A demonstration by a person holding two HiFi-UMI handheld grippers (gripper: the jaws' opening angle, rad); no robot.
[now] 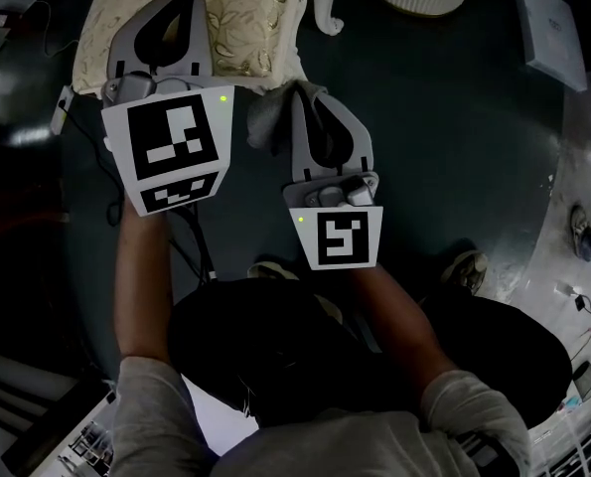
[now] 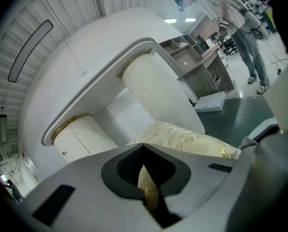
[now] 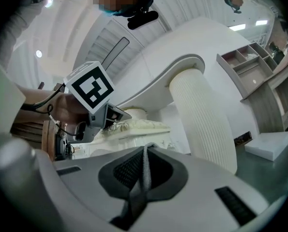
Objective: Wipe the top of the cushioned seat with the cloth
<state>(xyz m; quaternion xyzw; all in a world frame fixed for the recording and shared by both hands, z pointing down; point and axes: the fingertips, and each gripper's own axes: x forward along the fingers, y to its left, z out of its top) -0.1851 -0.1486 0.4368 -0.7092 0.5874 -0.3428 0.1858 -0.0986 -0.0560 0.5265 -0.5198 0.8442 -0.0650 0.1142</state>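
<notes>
Two grippers are hovering at the near edge of the cushioned seat (image 1: 260, 28), apparently ahead of a wipe. The left gripper (image 1: 171, 13) is pinching a fold of the seat's gold-patterned cover between clenched fingers, likely to steady the cushion. The right gripper (image 1: 313, 102) is clamping the grey cloth (image 1: 265, 117) in its shut fingers, the loose bulk bunching just left of the fingertips, beside the seat's corner and not yet on its top. Beyond both sets of fingers a white ribbed column (image 3: 202, 120) is standing; the dark floor (image 1: 444, 137) is lying below.
</notes>
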